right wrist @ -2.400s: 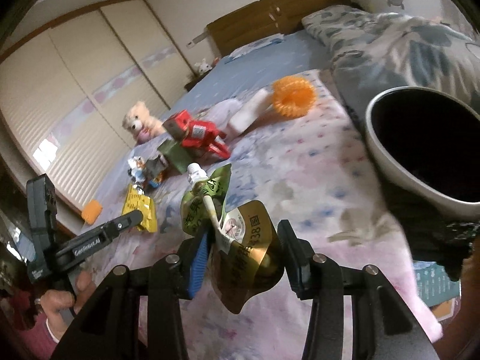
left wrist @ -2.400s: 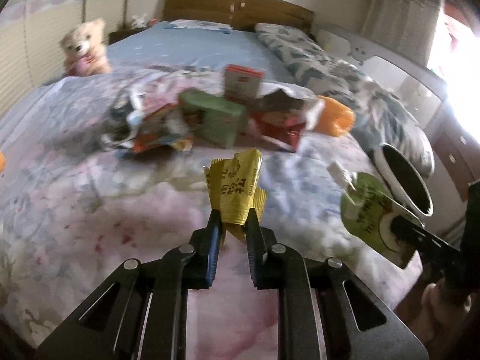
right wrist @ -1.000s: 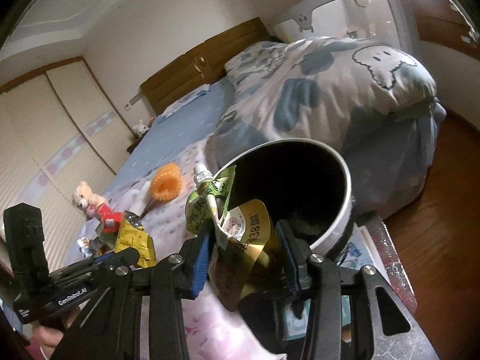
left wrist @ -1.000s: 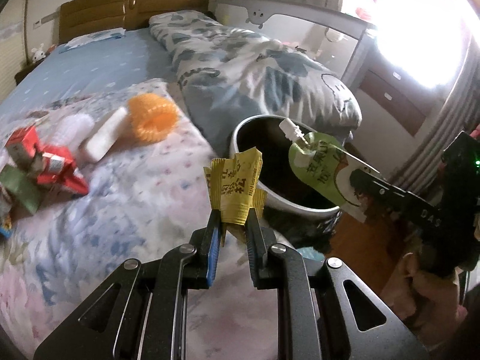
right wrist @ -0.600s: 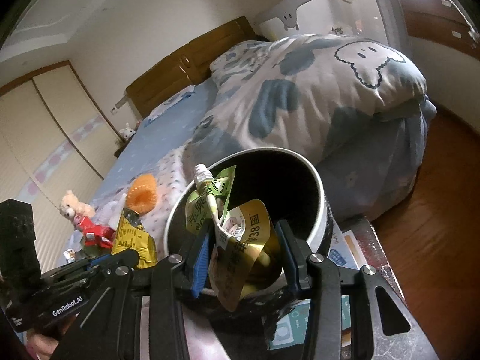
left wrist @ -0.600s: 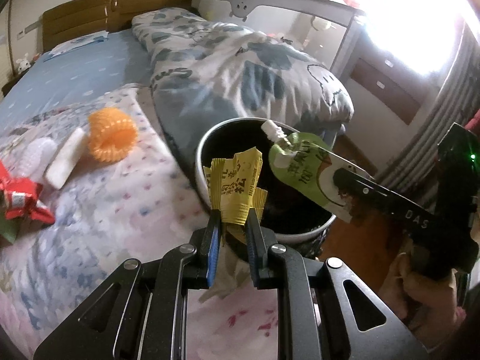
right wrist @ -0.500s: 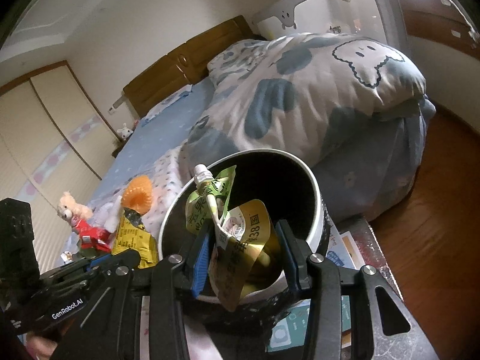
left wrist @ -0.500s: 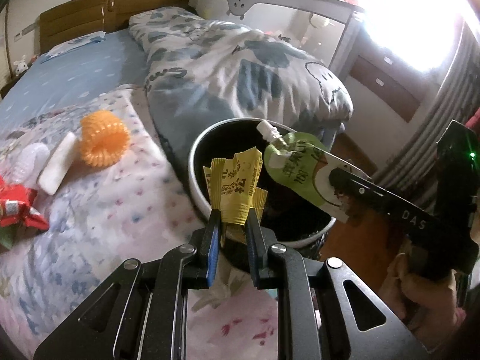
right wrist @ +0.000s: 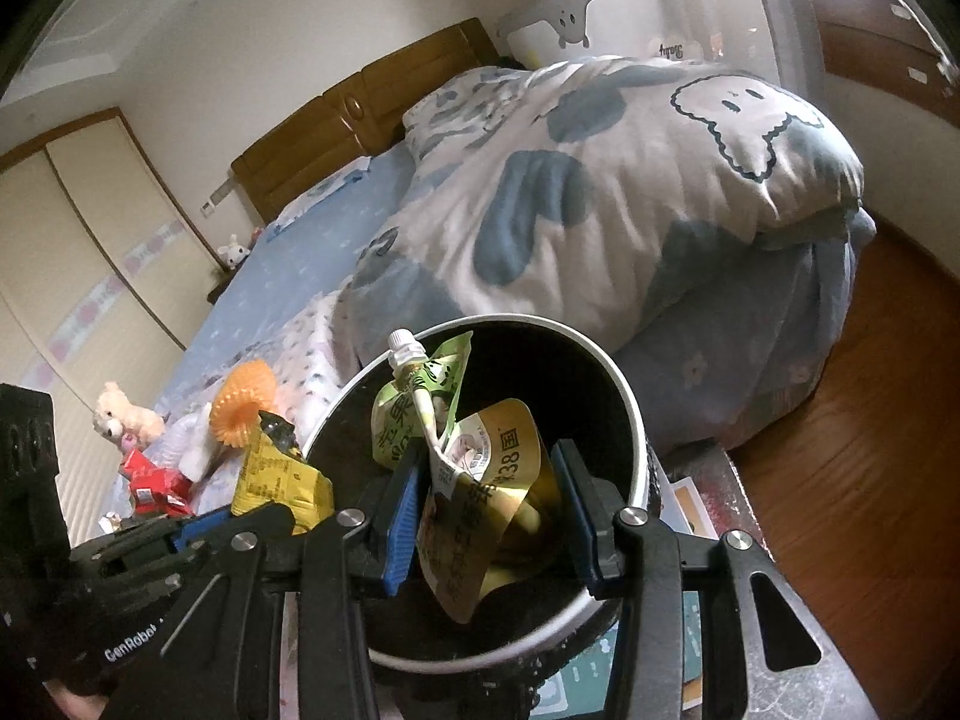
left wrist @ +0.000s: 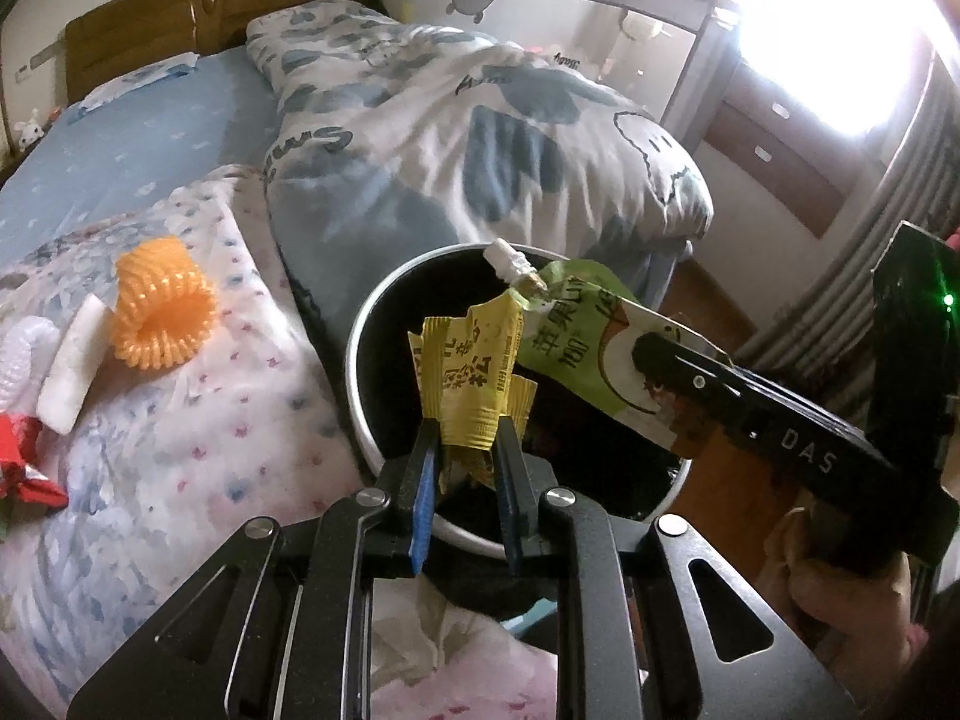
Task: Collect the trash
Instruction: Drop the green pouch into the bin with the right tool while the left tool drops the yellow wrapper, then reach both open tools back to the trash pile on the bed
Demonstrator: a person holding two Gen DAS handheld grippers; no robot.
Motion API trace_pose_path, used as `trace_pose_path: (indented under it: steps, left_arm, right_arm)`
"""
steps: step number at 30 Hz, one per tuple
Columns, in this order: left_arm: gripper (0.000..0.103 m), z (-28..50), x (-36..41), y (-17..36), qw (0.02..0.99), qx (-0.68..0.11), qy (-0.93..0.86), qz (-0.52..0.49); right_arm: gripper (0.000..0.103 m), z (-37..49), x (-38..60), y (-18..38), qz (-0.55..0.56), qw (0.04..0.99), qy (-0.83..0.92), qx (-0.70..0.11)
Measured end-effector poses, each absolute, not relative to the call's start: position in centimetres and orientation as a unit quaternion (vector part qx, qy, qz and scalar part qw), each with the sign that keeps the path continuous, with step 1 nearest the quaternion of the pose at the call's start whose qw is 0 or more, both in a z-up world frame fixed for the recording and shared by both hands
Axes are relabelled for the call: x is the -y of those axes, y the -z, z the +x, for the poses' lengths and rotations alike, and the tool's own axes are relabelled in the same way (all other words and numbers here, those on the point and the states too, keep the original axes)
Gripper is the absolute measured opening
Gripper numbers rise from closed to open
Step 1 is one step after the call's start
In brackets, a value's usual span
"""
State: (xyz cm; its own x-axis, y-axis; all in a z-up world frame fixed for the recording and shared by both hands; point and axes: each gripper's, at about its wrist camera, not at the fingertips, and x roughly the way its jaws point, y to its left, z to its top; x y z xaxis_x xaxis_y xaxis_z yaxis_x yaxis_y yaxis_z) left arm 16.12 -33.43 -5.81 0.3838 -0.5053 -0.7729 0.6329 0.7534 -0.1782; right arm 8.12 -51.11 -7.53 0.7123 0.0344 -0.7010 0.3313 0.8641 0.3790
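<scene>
A round bin with a white rim [left wrist: 360, 396] and a dark inside stands at the foot of the bed. My left gripper [left wrist: 465, 426] is shut on a crumpled yellow wrapper [left wrist: 465, 360], held upright over the near side of the bin. From the right, my right gripper [left wrist: 660, 360] holds a green spouted pouch [left wrist: 570, 324] above the bin's mouth. In the right wrist view the right gripper [right wrist: 486, 468] is shut on that pouch [right wrist: 474, 456], whose gold back faces me, right over the bin [right wrist: 624, 396]. The yellow wrapper [right wrist: 276, 474] shows at the bin's left edge.
On the flowered bedspread to the left lie an orange spiky ring [left wrist: 162, 306], a white foam piece [left wrist: 69, 372] and a red wrapper [left wrist: 18, 462]. A bunched blue-and-white quilt [left wrist: 480, 120] lies behind the bin. Wooden floor [right wrist: 840, 450] is to the right. A teddy bear [right wrist: 123, 414] sits far left.
Both grippers have swung from the pile on the bed to the bin, each still holding its piece. Over the last half second the bin has come closer under them.
</scene>
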Motion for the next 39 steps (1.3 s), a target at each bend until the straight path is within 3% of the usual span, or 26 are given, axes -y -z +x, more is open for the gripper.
trace_pose_path:
  steps: [5, 6, 7, 9, 13, 21, 39]
  left_arm:
    - [0.026, 16.6, 33.6, 6.1, 0.827, -0.441, 0.342, 0.066]
    - [0.035, 16.6, 33.6, 6.1, 0.828, -0.440, 0.341, 0.065]
    - [0.043, 16.6, 33.6, 6.0, 0.829, -0.440, 0.340, 0.064]
    - [0.053, 16.5, 33.3, 5.9, 0.831, -0.438, 0.337, 0.064]
    - [0.064, 16.3, 32.0, 6.0, 0.834, -0.438, 0.330, 0.054]
    - [0.070, 15.2, 26.9, 6.8, 0.844, -0.446, 0.295, 0.027]
    - [0.071, 13.7, 13.9, 8.3, 0.870, -0.451, 0.195, -0.032]
  right_arm:
    - [0.046, 8.9, 51.4, 7.7, 0.256, 0.888, 0.083, -0.374]
    - [0.049, 8.9, 51.5, 7.7, 0.258, 0.887, 0.082, -0.374]
    - [0.052, 8.9, 51.5, 7.6, 0.262, 0.886, 0.082, -0.373]
    - [0.068, 8.8, 51.5, 7.5, 0.262, 0.888, 0.086, -0.369]
    - [0.079, 8.3, 51.1, 7.1, 0.269, 0.890, 0.087, -0.359]
    - [0.087, 7.7, 48.4, 6.5, 0.265, 0.894, 0.069, -0.354]
    - [0.089, 8.9, 37.5, 6.5, 0.241, 0.898, -0.019, -0.369]
